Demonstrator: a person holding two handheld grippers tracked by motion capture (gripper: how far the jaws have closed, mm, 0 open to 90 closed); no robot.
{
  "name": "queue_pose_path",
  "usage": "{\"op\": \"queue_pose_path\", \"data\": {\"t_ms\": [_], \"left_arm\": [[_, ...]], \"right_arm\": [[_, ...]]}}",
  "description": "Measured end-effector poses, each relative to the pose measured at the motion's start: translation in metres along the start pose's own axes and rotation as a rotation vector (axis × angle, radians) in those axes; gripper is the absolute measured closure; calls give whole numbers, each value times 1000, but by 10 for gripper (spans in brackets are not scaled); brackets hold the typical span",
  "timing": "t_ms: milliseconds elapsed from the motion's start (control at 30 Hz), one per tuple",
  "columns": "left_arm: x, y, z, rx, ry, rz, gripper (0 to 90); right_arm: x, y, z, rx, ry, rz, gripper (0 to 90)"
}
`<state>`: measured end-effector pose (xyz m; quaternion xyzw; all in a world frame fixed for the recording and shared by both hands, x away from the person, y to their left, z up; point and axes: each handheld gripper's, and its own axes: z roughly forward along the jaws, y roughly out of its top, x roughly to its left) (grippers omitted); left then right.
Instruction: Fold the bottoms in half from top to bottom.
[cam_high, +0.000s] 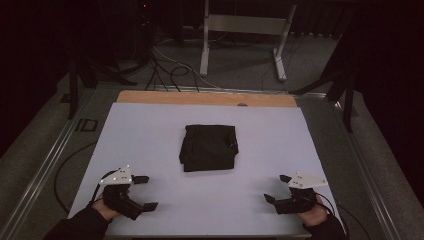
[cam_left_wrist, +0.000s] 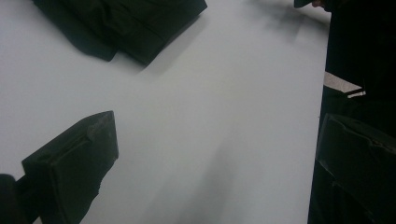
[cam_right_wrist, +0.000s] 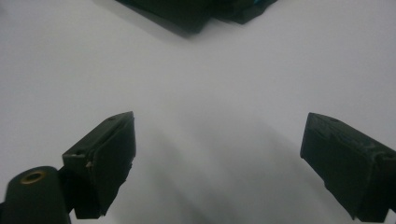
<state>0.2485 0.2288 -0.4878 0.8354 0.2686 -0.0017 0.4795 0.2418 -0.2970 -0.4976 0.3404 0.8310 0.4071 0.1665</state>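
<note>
Fingers (cam_right_wrist: 107, 158) on both grippers are spread, holding nothing; folded black garment (cam_high: 208, 147) sits mid-tabletop (cam_high: 150, 125), at 1 o'clock from left gripper (cam_high: 146, 192), 11 from right gripper (cam_high: 276, 188), equally near.

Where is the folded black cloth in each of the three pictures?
High view: the folded black cloth lies mid-table, ahead of both grippers.
Left gripper view: it sits at the top left, cut by the edge.
Right gripper view: it sits at the top middle, cut by the edge.
Shared landmark: the white table top.
</note>
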Motion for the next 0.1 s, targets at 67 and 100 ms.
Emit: {"op": "queue_pose_path", "data": {"t_ms": [67, 100], "left_arm": [[0, 0, 0, 1, -1, -2, 0], [0, 0, 0, 1, -1, -2, 0]], "right_arm": [[0, 0, 0, -1, -4, 4, 105], [0, 0, 0, -3, -3, 6, 105]]}}
